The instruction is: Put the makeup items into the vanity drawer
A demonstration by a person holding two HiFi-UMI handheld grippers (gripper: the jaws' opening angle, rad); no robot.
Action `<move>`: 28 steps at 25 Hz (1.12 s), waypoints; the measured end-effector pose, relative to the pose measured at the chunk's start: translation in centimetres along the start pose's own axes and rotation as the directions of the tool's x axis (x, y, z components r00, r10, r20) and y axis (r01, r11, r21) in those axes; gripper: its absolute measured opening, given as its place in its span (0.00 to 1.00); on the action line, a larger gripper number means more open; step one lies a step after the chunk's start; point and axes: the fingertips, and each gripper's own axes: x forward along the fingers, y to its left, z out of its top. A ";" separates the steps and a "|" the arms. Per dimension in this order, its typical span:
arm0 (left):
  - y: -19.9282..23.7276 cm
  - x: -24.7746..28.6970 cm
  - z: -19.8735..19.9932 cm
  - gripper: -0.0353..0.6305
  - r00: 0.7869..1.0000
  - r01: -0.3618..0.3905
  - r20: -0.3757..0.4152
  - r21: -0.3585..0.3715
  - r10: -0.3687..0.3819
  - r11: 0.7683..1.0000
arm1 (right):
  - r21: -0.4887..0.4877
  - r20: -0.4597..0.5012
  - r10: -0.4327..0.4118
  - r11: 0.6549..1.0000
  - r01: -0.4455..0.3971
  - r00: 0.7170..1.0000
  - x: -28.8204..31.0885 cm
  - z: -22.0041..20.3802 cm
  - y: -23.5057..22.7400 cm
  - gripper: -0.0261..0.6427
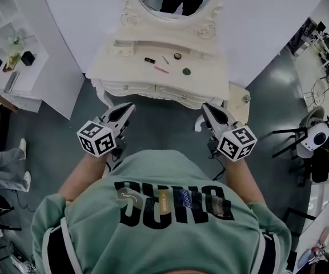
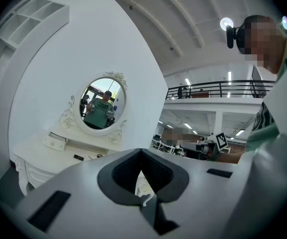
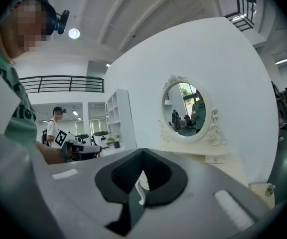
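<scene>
The left gripper (image 1: 127, 108) and the right gripper (image 1: 207, 108) hang side by side in front of the person's chest. Each has its jaws closed tip to tip with nothing between them, as each gripper's own view shows. Both point toward twelve o'clock at the vanity (image 1: 210, 84), well apart from it.

The drawer (image 1: 179, 92) in the vanity's front looks shut. The makeup items lie on the tabletop beyond it:
- A black tube (image 1: 149, 60) lies roughly nine to three.
- A pink pencil (image 1: 161, 69) has its long axis running about ten to four. Which end is the tip cannot be told.
- A thin stick (image 1: 165, 59) runs about eleven to five.
- A round compact (image 1: 177, 56) sits at the stick's three o'clock.
- A green pot (image 1: 186, 71) sits at the pencil's three o'clock.

The likely trouble starts with the drawer. Its knobs are small, so closed jaws could slip off, or a skewed pull could jam it. The pencil and stick lie flat, so jaws not squared across their long axis may roll them toward the front edge. The round pieces may skid away under a glancing pinch.
</scene>
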 end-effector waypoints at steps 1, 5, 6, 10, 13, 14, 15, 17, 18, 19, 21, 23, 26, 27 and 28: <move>-0.2 0.5 -0.1 0.06 1.000 0.000 -0.004 0.000 0.000 1.000 | 0.000 0.002 0.004 1.000 -0.004 1.000 -0.1 0.0 -0.3 0.05; 0.6 2.2 -0.2 0.06 1.000 0.007 -0.026 0.002 -0.007 1.000 | 0.017 0.003 0.006 1.000 -0.006 1.000 0.8 -0.5 -1.9 0.05; 1.2 2.5 -0.2 0.06 0.999 0.009 -0.032 0.001 -0.009 1.000 | 0.025 -0.001 0.004 1.000 -0.004 1.000 1.3 -0.8 -2.2 0.05; 5.5 4.5 0.5 0.06 0.999 0.015 -0.033 -0.019 -0.016 1.000 | 0.039 -0.009 0.005 0.999 -0.005 1.000 5.4 -1.3 -3.9 0.05; 9.9 7.3 1.2 0.06 0.997 0.053 -0.046 -0.033 -0.055 0.998 | 0.040 -0.003 -0.017 0.999 0.017 1.000 9.8 -1.2 -5.5 0.05; 11.6 8.3 1.5 0.06 0.996 0.071 -0.050 -0.032 -0.073 0.997 | 0.037 0.000 -0.026 0.999 0.026 1.000 11.5 -1.1 -6.0 0.05; 13.4 9.4 2.0 0.06 0.994 0.090 -0.053 -0.028 -0.092 0.996 | 0.034 0.002 -0.035 0.999 0.035 0.999 13.4 -0.9 -6.5 0.05; 16.7 11.8 3.5 0.06 0.989 0.131 -0.063 -0.016 -0.131 0.991 | 0.029 0.005 -0.048 0.998 0.048 0.999 17.2 -0.2 -7.4 0.05; 18.2 13.0 4.5 0.06 0.986 0.154 -0.069 -0.012 -0.154 0.988 | 0.028 0.008 -0.054 0.998 0.054 0.999 19.1 0.3 -7.9 0.05; 19.6 14.3 5.6 0.06 0.981 0.179 -0.076 -0.008 -0.180 0.984 | 0.028 0.013 -0.063 0.998 0.063 0.998 20.9 1.0 -8.5 0.05; 21.9 16.7 7.9 0.06 0.969 0.231 -0.093 0.008 -0.229 0.973 | 0.025 0.027 -0.091 0.996 0.091 0.995 23.9 2.4 -9.6 0.05; 24.1 18.4 9.8 0.06 0.961 0.259 -0.107 0.026 -0.254 0.966 | 0.027 0.032 -0.113 0.993 0.113 0.993 26.5 3.4 -10.7 0.05; 27.3 20.4 11.4 0.06 0.961 0.258 -0.111 0.028 -0.253 0.966 | 0.026 0.014 -0.125 0.992 0.124 0.992 29.4 4.0 -12.5 0.05; 28.1 21.2 11.7 0.06 0.962 0.253 -0.111 0.026 -0.249 0.967 | 0.025 0.004 -0.126 0.992 0.126 0.992 29.9 4.0 -13.2 0.05; 28.6 22.0 11.9 0.06 0.963 0.248 -0.111 0.023 -0.244 0.969 | 0.025 -0.006 -0.130 0.991 0.130 0.992 30.1 4.0 -14.0 0.05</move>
